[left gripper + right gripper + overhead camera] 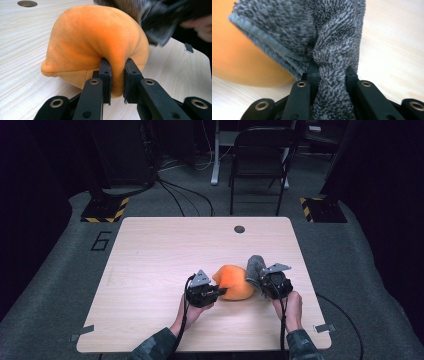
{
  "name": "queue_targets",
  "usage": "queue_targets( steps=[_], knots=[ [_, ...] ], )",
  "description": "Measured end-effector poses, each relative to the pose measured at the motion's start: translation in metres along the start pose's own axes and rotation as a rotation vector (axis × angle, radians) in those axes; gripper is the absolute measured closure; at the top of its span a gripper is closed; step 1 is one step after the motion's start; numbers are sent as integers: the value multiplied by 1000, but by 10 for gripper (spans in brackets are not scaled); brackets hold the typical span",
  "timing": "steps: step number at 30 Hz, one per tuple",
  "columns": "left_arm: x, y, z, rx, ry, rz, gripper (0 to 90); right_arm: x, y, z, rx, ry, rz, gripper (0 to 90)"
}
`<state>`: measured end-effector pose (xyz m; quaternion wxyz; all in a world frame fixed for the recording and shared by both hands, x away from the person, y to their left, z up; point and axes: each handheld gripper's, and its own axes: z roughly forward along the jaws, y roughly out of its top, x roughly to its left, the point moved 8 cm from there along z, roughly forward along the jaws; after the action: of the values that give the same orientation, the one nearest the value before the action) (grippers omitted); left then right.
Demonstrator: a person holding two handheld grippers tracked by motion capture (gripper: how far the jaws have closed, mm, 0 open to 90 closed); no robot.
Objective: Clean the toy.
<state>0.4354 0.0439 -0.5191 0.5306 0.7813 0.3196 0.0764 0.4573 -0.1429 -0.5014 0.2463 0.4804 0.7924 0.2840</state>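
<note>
Soft plush and soft cloth, each pinched in a tool

Left tool (117,82) clamps a fold of the orange plush (95,42) resting on the surface (150,255); right tool (329,75) grips the grey towel (317,32) against it. Both look light, squashy, best held by bunched folds.

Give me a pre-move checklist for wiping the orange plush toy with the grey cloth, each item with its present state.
1. Left gripper clamped on the orange plush toy: ok, a fold of plush is pinched between its jaws.
2. Right gripper clamped on the grey cloth: ok, the terry is bunched between its jaws.
3. Cloth at the toy: ok in the high view, where the cloth lies against the toy's right side; firm contact cannot tell.
4. Toy resting on the table: ok, its underside sits on the wood.
5. Cloth spread flat for wiping: not ok, it is gathered into a thick fold.
6. Cables clear of the toy: ok, they trail back along the person's forearms.
</note>
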Motion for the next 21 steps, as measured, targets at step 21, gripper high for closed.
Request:
queue_targets(
  steps=[21],
  knots=[
    [-1,-2,1,18,5,36,793,39,11,-9,-49,24,-124,742]
  ],
)
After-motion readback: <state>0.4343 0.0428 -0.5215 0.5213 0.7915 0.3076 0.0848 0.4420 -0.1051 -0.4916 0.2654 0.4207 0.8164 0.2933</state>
